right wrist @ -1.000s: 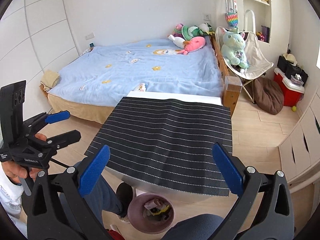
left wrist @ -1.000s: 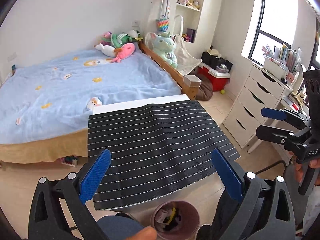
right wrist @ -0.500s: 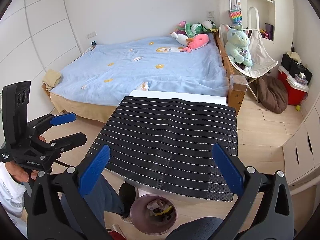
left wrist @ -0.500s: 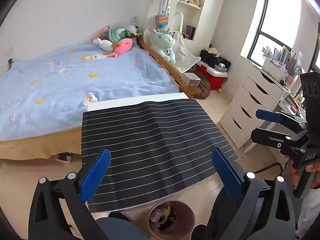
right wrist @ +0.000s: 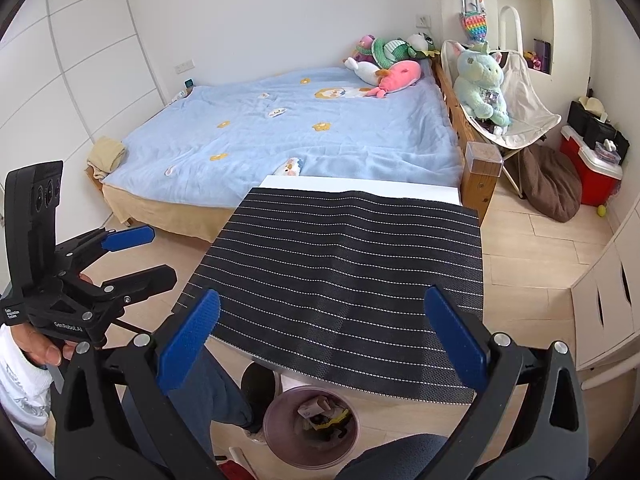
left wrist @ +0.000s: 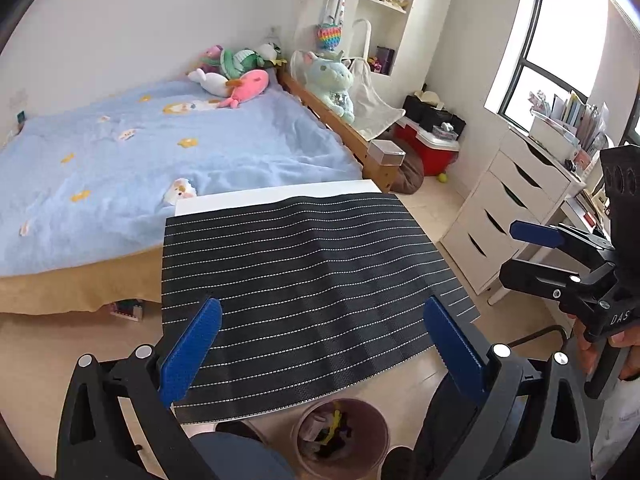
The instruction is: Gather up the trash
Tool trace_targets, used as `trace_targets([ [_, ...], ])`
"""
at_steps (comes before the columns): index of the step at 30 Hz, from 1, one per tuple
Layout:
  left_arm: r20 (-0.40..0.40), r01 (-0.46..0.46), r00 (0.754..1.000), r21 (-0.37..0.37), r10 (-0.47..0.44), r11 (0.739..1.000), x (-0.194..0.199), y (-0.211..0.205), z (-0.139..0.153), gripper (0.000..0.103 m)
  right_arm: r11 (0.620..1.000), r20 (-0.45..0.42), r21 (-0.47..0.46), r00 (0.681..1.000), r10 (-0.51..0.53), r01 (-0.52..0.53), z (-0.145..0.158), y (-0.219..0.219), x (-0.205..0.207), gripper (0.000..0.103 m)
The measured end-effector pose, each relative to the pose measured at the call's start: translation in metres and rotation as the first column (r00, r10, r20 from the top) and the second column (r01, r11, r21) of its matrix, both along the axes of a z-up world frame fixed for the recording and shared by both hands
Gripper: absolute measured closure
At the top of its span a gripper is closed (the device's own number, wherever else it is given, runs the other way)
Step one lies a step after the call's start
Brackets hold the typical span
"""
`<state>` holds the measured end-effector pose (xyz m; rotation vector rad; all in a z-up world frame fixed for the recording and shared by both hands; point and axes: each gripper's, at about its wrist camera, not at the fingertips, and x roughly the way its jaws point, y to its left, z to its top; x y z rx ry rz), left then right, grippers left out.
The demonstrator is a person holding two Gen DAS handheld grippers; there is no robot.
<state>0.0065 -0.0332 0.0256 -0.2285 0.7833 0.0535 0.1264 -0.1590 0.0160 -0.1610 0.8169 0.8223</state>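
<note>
A pinkish round trash bin (left wrist: 340, 436) with several scraps inside stands on the floor under the table's near edge; it also shows in the right wrist view (right wrist: 312, 424). A black mat with white stripes (left wrist: 304, 280) covers the white table (left wrist: 272, 196), and nothing lies on it. My left gripper (left wrist: 320, 348) is open and empty above the mat's near edge; it also shows in the right wrist view (right wrist: 132, 256). My right gripper (right wrist: 320, 340) is open and empty; it also shows in the left wrist view (left wrist: 520, 252), to the right of the table.
A bed with a blue blanket (left wrist: 160, 152) and plush toys (left wrist: 236, 76) lies beyond the table. A white drawer unit (left wrist: 508, 208) stands at the right under the window. A red cooler (right wrist: 592, 172) and a brown bag (right wrist: 548, 184) sit on the floor.
Both grippers have risen and tilted slightly, so the table and bin sit lower and a bit further left in view. Both stay open and empty.
</note>
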Motion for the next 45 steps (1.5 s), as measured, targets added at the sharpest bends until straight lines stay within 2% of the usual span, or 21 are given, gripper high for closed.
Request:
trace_targets([
  [45, -0.006, 0.011, 1.0, -0.002, -0.011, 1.0, 0.0011, -0.0076, 0.0005, 0.006, 1.0, 0.002, -0.001, 1.0, 0.0, 0.0, 0.0001, -0.0001, -0.0006, 0.003],
])
